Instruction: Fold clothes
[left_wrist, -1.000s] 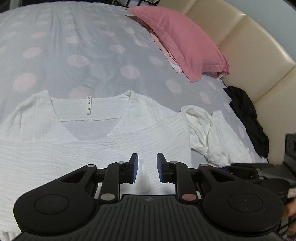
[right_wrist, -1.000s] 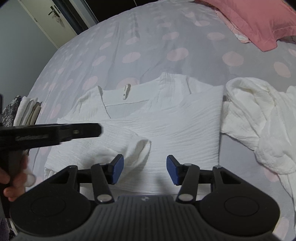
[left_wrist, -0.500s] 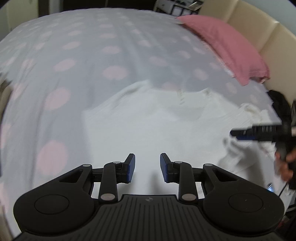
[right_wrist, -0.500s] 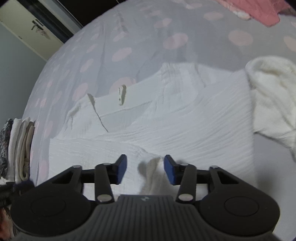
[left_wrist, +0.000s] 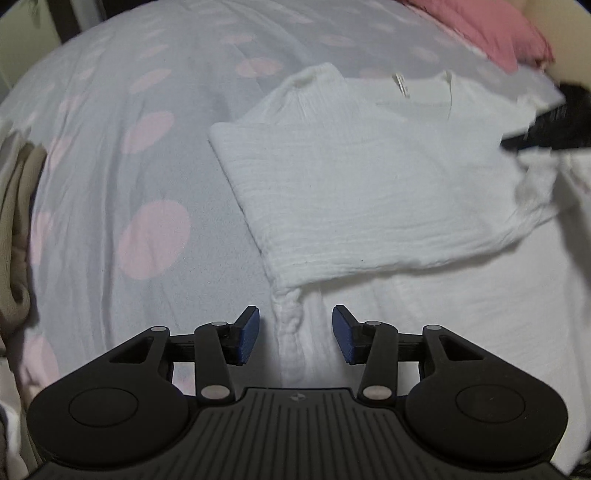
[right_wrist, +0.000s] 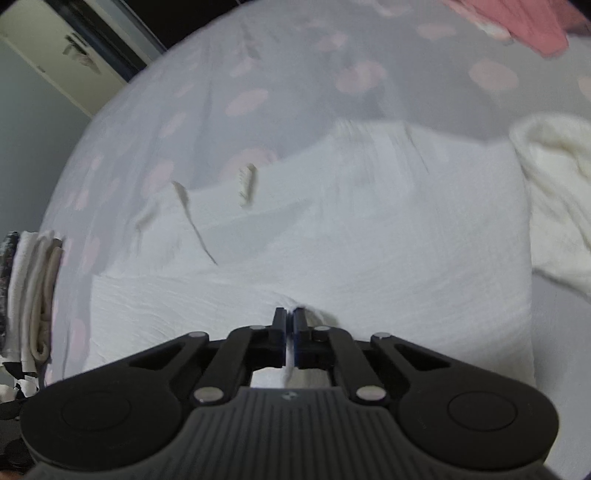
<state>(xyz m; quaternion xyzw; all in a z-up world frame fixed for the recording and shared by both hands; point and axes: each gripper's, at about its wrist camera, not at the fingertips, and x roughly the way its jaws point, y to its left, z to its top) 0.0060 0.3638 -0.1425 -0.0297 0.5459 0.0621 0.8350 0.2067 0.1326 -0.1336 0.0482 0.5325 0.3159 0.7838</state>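
A white crinkled blouse (left_wrist: 354, 192) lies spread on the bed (left_wrist: 110, 155), which has a grey cover with pink dots. In the left wrist view, 1 part of the blouse is folded over the body and makes a flat layer with a straight lower edge. The neck opening with a small label (left_wrist: 400, 83) is at the far side.

The left gripper (left_wrist: 295, 334) points steeply down at the near left edge of the blouse. Its jaws are opening and stand at a medium gap. A bunched seam of the fabric runs between the 2 blue pads (left_wrist: 247, 334), but the pads do not touch it.

The right gripper (right_wrist: 290, 332) has its jaws closed tight on a small pinch of the white blouse (right_wrist: 369, 251), at the near edge of the folded layer. A thin strip of cloth shows between the pads. In the left wrist view this gripper is only a dark blurred shape at the right edge.

A second white garment (right_wrist: 554, 192) lies crumpled just beside the blouse on its right. A pink pillow (left_wrist: 491, 33) is at the far corner of the bed. A stack of folded clothes (right_wrist: 31, 295) stands near the left edge of the bed.
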